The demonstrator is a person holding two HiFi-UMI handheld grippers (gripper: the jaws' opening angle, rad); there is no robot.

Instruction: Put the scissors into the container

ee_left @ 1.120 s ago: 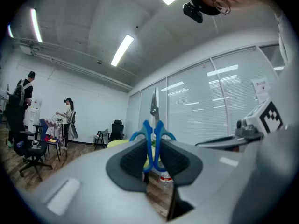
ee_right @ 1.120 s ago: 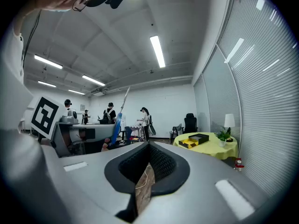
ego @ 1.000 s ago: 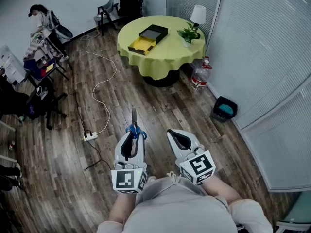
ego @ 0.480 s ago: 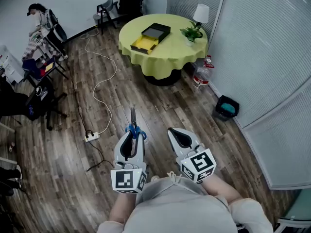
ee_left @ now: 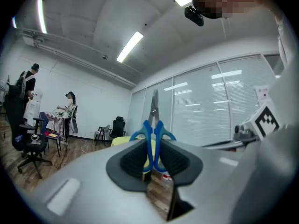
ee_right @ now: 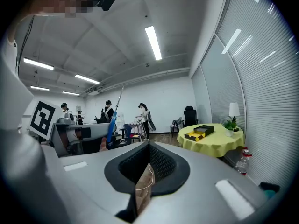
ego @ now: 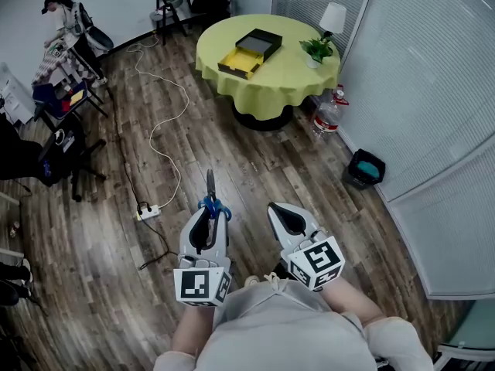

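My left gripper point(ego: 210, 212) is shut on blue-handled scissors point(ego: 211, 199), whose blades point forward over the wooden floor. In the left gripper view the scissors' handles point(ee_left: 153, 133) are pinched between the dark pads and the blades rise upright. My right gripper point(ego: 274, 208) is beside it, shut with nothing in it. The container point(ego: 250, 51), a black box with a yellow tray, lies on the round yellow-green table point(ego: 294, 79) far ahead. The right gripper view shows the container point(ee_right: 199, 132), the table point(ee_right: 212, 143) and the scissors point(ee_right: 114, 113) at its left.
A white cable and power strip point(ego: 147, 211) lie on the floor ahead left. A water bottle point(ego: 326, 117) and a dark bin point(ego: 366, 168) stand right of the table. A lamp point(ego: 333, 18) and plant point(ego: 317, 50) share the tabletop. Chairs point(ego: 66, 145) and a person point(ego: 58, 14) are at the left.
The table and container have shifted slightly right and nearer in the head view. Both grippers keep the same pose, the scissors still held.
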